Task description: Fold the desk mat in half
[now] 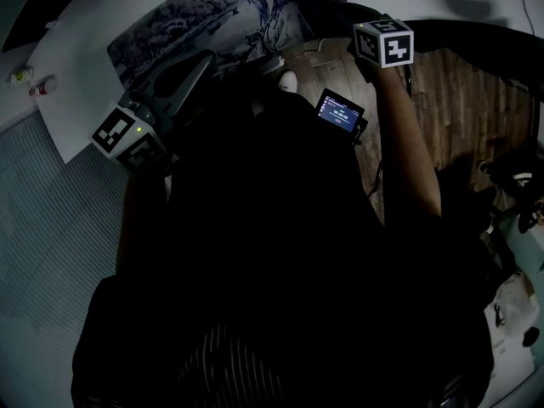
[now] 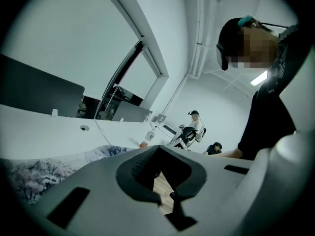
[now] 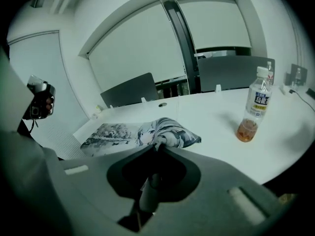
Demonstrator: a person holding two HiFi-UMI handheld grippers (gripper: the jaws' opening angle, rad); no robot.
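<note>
My right gripper (image 3: 157, 145) has its jaws pressed together on the desk mat (image 3: 125, 134). The tips pinch the printed fabric at its near right end, and a pale strip of it hangs down in the hollow behind the tips. From that pinch the mat's right end rises off the white table (image 3: 216, 127) in a bunched, rounded fold, print side up. The rest of it, out to the left, lies flat on the tabletop. So the mat sits straight ahead of these jaws and spreads away to their left, and only the 1 gathered end touches them.

My left gripper (image 2: 158, 147) has its tips closed against each other with nothing between them. Through the hollow behind them I see only wooden floor (image 2: 165, 186). The mat lies below and to the left of these jaws, its grey print showing past the left jaw, apart from the tips as far as I can tell.

In the head view the mat stretches along the table's near edge. The left gripper's marker cube (image 1: 127, 138) sits on my side of the mat's left part, and the right gripper's marker cube (image 1: 384, 42) sits off its right end. A plastic bottle (image 3: 253, 109) with a little orange drink stands upright on the table, well to the right of the mat.
</note>
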